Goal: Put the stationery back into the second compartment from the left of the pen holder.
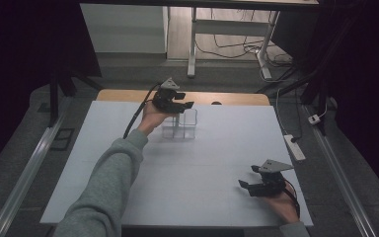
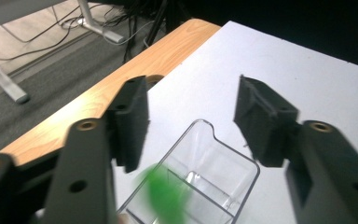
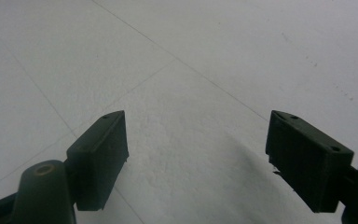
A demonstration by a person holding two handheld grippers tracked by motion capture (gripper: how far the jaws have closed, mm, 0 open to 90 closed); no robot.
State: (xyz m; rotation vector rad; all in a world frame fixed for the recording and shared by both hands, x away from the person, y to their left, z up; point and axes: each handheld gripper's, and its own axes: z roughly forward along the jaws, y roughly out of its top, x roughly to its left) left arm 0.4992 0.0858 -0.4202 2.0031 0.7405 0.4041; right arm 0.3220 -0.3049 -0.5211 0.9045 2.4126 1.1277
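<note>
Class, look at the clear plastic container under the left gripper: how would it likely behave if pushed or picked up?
The clear container looks thin-walled and nearly empty, so it is probably light and would slide easily on the smooth white table. Its glossy walls may slip between gripper pads. Its inner dividers suggest it is fairly stiff, though a hard squeeze might crack it.

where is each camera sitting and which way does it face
High view: fixed above the person's side, looking forward and down on the white table; a grey sleeve and both hands with the left tongs and right tongs show.
Left gripper view: rides the left tongs, looking down past their open jaws into the clear container, where a green blur shows.
Right gripper view: rides the right tongs, facing bare table.
Shared: the high view also shows the clear container.
</note>
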